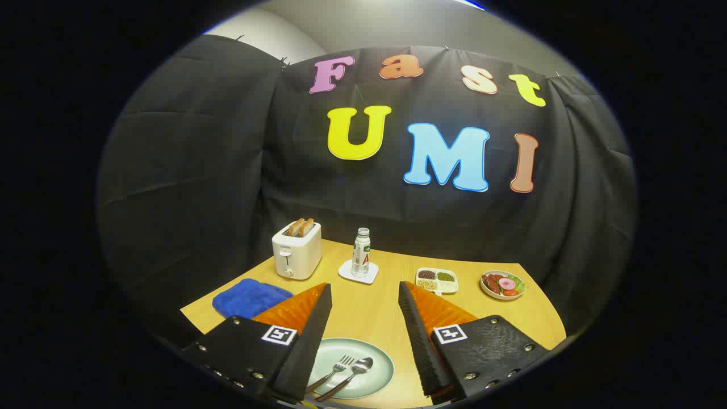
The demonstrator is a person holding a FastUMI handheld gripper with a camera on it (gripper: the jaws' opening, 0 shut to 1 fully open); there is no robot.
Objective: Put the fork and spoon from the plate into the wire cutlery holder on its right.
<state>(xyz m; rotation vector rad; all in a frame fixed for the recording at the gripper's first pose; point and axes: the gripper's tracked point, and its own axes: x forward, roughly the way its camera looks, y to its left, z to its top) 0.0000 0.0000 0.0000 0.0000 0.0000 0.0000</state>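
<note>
The wooden table (369,309) was the biggest thing before me, running out from under my tongs to the black cloth wall. My tongs (364,295) hung above its near part with the two fingers (309,335) spread well apart and nothing between their faces; they touched no object.

Down between the fingers, close to me, lay the pale green plate (372,378). Part of its near left rim was hidden behind my left finger. On the plate the fork (335,370) and the spoon (351,374) lay side by side, just beside each other, the fork on the left, both with their heads pointing away from me and their dark handles running back toward me and leftward under the finger.

Beyond my left finger sat a crumpled blue cloth (250,298), and behind it a white toaster (296,253) stood upright with two slices of toast (301,226) poking out of its slots. To the right of the toaster a water bottle (361,254) stood upright on a white square coaster (358,272). Farther right, beyond my right finger, were a small white divided dish (437,279) with beans or grains in its compartments, and next to it a little round plate of food (502,284) near the table's far right corner.
</note>
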